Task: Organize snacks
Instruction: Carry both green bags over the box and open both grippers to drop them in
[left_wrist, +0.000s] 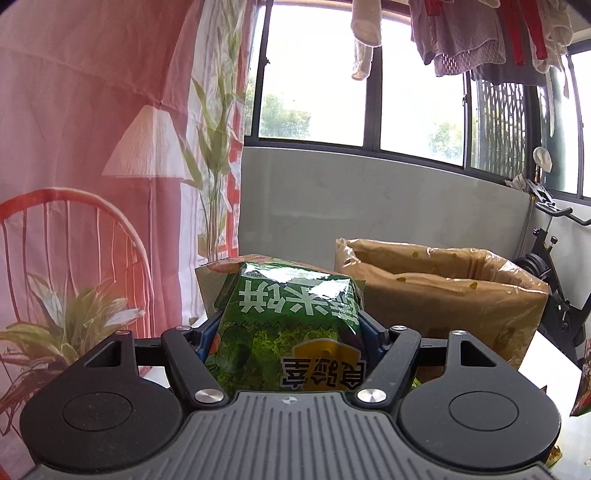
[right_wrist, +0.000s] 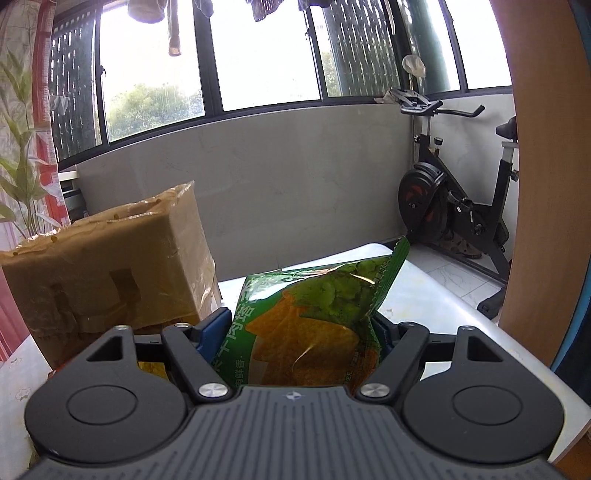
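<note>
The left claw (left_wrist: 286, 332) is clamped on a glossy green snack bag (left_wrist: 291, 325) printed with leafy greens and white lettering, held up in front of 1 brown cardboard box (left_wrist: 443, 291). The right claw (right_wrist: 299, 328) grips a 2nd green bag (right_wrist: 314, 325) showing orange chips, above the white worktop (right_wrist: 461, 325). That makes 2 bags, 1 per claw.

A white table (right_wrist: 436, 295) carries a brown cardboard box (right_wrist: 110, 254), wrapped in clear tape, standing near its far edge.
</note>
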